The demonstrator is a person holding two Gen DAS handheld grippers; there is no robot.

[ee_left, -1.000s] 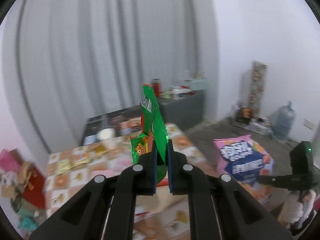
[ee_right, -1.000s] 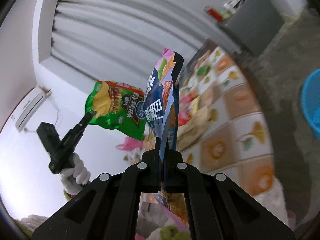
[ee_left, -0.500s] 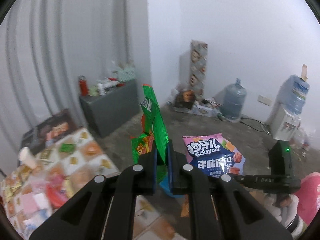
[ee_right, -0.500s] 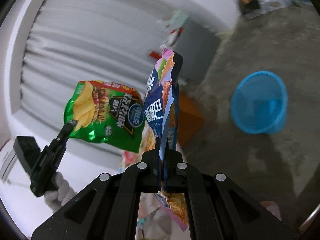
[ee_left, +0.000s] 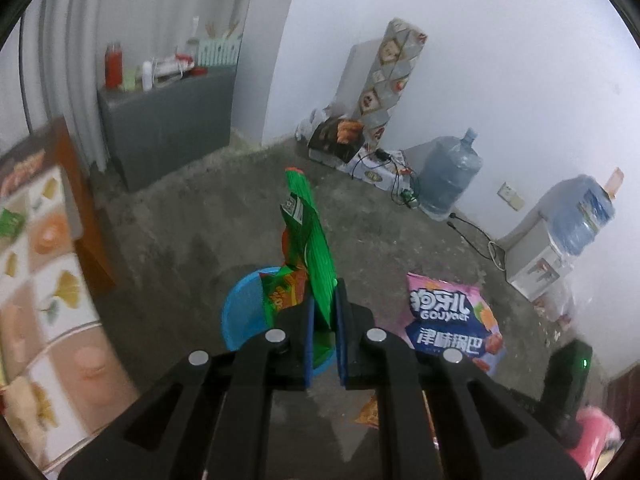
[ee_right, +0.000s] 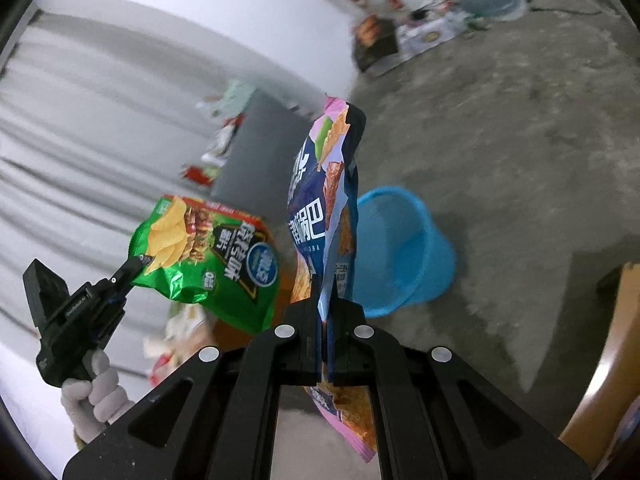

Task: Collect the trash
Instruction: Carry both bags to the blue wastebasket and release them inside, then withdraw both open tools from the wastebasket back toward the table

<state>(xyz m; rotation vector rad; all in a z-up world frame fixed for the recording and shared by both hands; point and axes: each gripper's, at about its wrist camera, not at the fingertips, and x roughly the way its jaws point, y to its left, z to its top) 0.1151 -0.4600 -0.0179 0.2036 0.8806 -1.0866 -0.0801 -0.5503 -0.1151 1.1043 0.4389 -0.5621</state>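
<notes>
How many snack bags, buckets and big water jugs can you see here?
Snack bags: 2, green chip bag and pink-and-blue bag
Blue bucket: 1
Water jugs: 2, floor jug and dispenser jug
Total: 5

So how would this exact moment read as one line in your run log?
left gripper: shut on green chip bag | right gripper: shut on pink snack bag | blue basin: on floor

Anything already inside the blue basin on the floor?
From the right wrist view, the blue basin shows bare blue inner wall and no trash, but the pink-and-blue snack bag covers its near-left part. In the left view the green chip bag hides most of it.
</notes>
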